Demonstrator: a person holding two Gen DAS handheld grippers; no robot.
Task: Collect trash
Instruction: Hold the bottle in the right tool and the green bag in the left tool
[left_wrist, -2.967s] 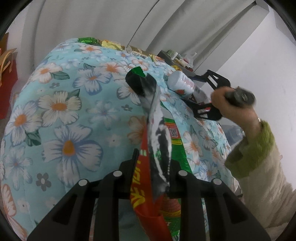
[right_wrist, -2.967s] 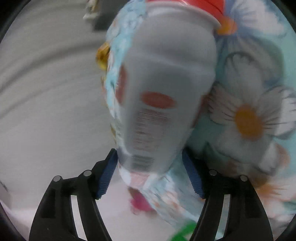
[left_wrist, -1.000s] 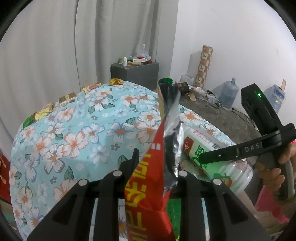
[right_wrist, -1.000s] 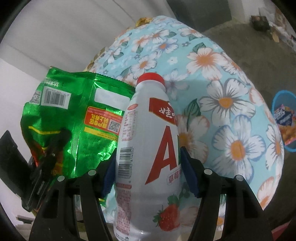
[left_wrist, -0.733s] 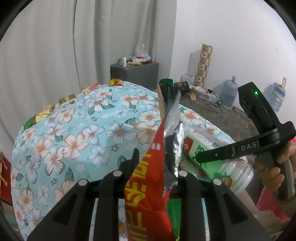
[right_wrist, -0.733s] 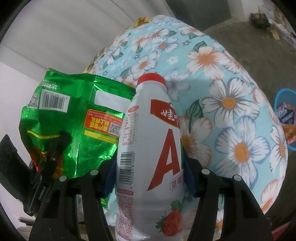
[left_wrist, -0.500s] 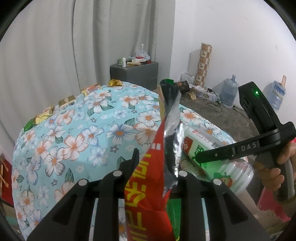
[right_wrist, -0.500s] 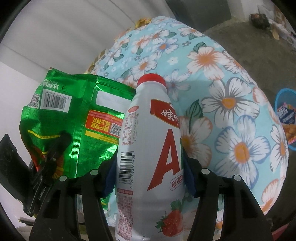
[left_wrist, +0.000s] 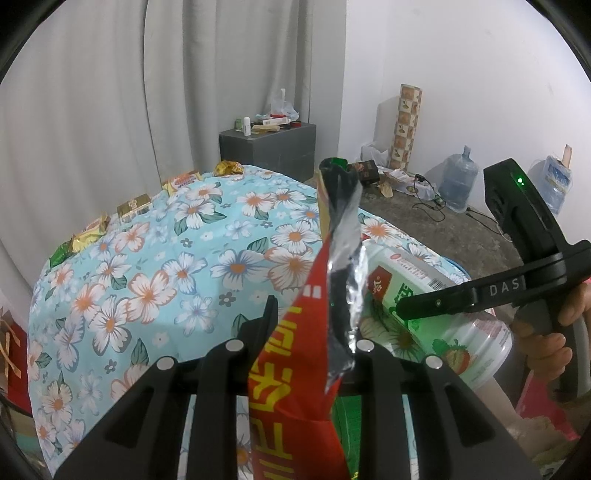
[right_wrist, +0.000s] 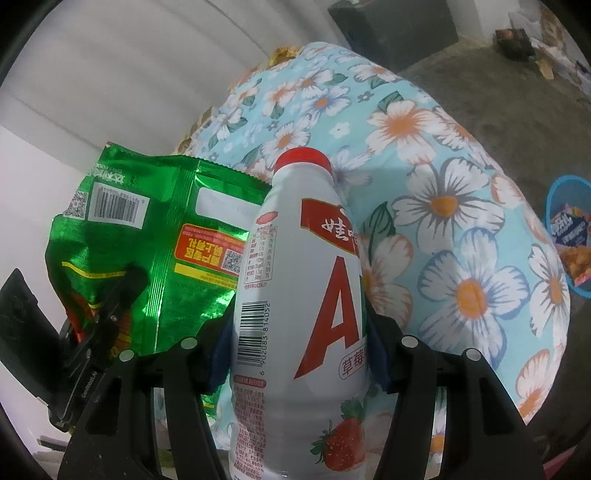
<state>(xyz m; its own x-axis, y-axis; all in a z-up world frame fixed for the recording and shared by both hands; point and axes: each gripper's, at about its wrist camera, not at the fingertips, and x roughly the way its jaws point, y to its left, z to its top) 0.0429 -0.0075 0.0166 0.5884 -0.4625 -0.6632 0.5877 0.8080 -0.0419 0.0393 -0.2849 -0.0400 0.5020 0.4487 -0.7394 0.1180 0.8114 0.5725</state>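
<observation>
Both tilted downward, left tongs (left_wrist: 312, 325) pinch the snack bag (left_wrist: 306, 354), right tongs (right_wrist: 299, 343) clasp the bottle (right_wrist: 295, 295).

A home room: grey curtains (left_wrist: 110, 92), floral tablecloth (left_wrist: 147, 266), water jugs (left_wrist: 458, 184).

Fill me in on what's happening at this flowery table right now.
A person is clearing trash with a hand-held gripper in each hand. The left hand-held gripper is clamped on a crumpled green and red snack bag. The right hand-held gripper grips a white strawberry drink bottle with a red cap. Both are held up over the floral tablecloth. Several small wrappers lie along its far edge. A blue bin on the floor already holds some packets.
</observation>
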